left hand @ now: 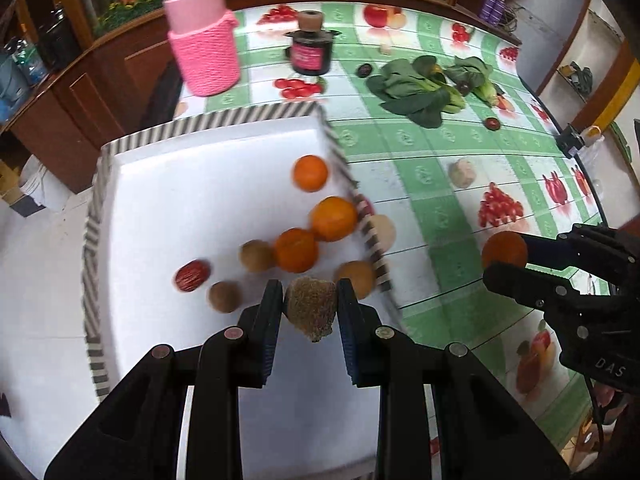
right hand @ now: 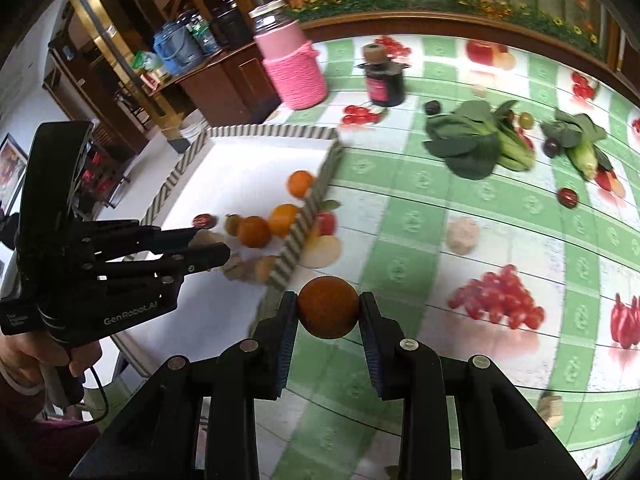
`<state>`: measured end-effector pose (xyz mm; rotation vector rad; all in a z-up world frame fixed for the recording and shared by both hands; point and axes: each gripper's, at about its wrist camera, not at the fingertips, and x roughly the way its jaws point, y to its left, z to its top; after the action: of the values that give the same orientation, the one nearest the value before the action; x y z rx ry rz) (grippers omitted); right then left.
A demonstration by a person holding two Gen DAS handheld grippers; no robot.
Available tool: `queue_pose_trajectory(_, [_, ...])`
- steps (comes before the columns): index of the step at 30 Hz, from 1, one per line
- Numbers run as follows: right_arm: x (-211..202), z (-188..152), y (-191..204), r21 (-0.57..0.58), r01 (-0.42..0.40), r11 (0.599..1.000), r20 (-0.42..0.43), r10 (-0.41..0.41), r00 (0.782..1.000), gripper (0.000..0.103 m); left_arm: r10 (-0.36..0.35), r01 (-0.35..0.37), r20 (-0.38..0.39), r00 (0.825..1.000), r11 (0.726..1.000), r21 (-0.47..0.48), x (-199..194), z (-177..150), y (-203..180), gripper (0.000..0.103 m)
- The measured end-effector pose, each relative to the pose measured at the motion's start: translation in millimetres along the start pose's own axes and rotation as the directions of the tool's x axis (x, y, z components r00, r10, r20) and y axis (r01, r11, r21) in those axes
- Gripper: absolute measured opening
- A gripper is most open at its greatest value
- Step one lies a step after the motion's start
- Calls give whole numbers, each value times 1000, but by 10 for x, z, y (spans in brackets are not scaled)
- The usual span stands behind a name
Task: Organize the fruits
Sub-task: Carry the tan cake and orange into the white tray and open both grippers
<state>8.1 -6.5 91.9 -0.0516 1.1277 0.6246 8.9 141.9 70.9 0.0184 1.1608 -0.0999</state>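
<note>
Left wrist view: L gripper [left hand: 311,310] pinches a brown fuzzy fruit [left hand: 311,307] above the striped tray [left hand: 216,122], apparently for drop-off w/ the oranges [left hand: 334,218] there. R gripper [right hand: 329,314] clamps an orange fruit [right hand: 328,307] over the tablecloth [right hand: 420,240], just beside the tray.

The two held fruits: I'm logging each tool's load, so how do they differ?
The left tool holds a brown, rough, fuzzy fruit above the white tray. The right tool holds a smooth, round orange above the tablecloth. Both are pinched between the pads.
</note>
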Motion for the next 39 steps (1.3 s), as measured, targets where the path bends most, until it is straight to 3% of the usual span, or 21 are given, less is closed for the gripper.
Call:
queue_pose_trajectory(15, [208, 92, 511, -74, -25, 997, -43, 22, 999, 31, 26, -26, -3, 1000, 999, -44, -52, -152, 407, 25])
queue_pose_trajectory(39, [823, 40, 773, -113, -99, 989, -181, 77, 980, 31, 70, -77, -81, 994, 994, -84, 268, -301, 678, 25])
